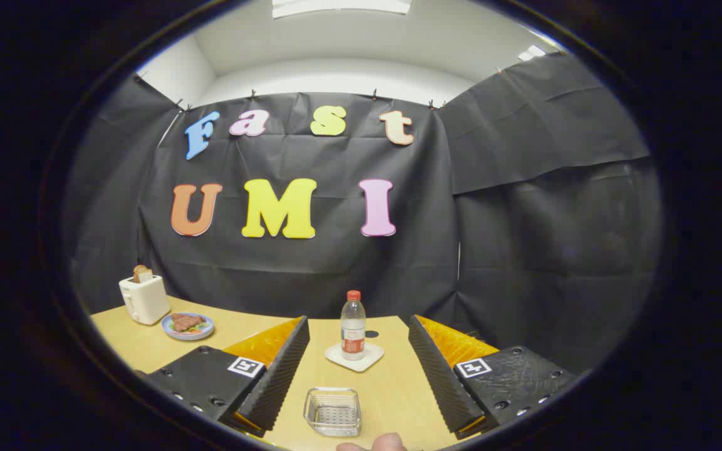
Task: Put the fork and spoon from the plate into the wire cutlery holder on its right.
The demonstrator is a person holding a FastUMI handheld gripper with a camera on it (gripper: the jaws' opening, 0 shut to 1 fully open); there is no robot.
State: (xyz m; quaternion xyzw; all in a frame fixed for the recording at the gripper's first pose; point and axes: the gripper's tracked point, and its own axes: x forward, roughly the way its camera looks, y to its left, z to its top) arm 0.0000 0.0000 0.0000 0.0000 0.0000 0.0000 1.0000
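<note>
A: How do the jaws (358,351) stand?
B: Spread wide, pinching nothing. The wire cutlery holder (332,411) sits on the worktop (392,388) between them.
A: And ahead?
B: A water bottle (353,326) stands on a white coaster (355,357). Far left, a toaster (144,299) stands beside a blue plate (187,326) of food.

Black ribbed fingers (286,369), cream toaster (143,299), blue plate (176,332), red-capped bottle (353,326)
</note>
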